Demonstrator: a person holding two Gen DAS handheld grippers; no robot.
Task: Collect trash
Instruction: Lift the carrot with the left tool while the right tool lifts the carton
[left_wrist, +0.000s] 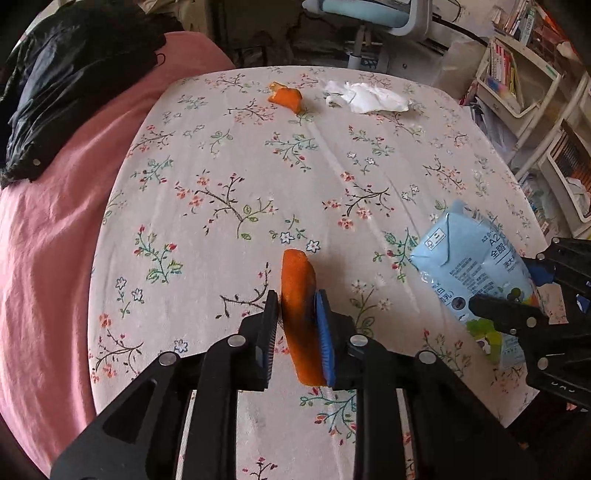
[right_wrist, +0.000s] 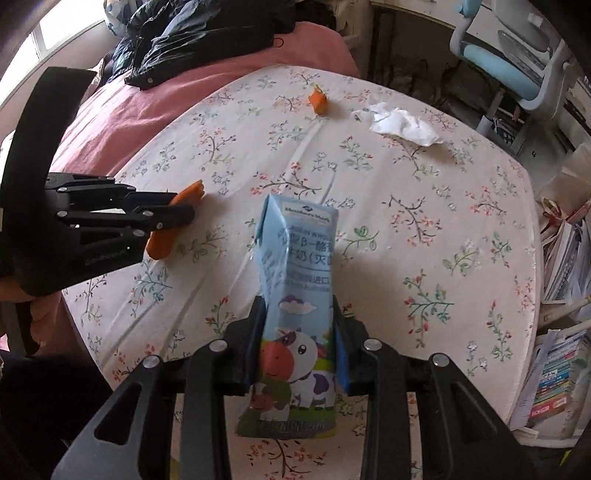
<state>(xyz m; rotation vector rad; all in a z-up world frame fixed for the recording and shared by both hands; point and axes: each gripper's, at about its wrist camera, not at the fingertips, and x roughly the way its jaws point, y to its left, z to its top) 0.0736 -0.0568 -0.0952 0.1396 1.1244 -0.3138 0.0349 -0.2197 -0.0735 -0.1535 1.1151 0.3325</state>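
Observation:
My left gripper (left_wrist: 297, 301) is shut on a long strip of orange peel (left_wrist: 298, 291), held above the flowered tablecloth (left_wrist: 229, 155). My right gripper (right_wrist: 298, 312) is shut on a light blue milk carton (right_wrist: 295, 266) with a cartoon cow on it, its top crushed. In the left wrist view the carton (left_wrist: 465, 258) and the right gripper (left_wrist: 517, 299) show at the right edge. In the right wrist view the left gripper (right_wrist: 184, 206) holds the peel (right_wrist: 162, 242) at the left. A smaller orange peel piece (left_wrist: 286, 98) and a crumpled white tissue (left_wrist: 369, 96) lie at the table's far side.
A pink cloth (left_wrist: 55, 229) with a black jacket (left_wrist: 66, 85) on it borders the table at the left. Shelves and stacks of books (left_wrist: 524, 74) stand to the right. A light blue chair (right_wrist: 517, 62) is beyond the far edge.

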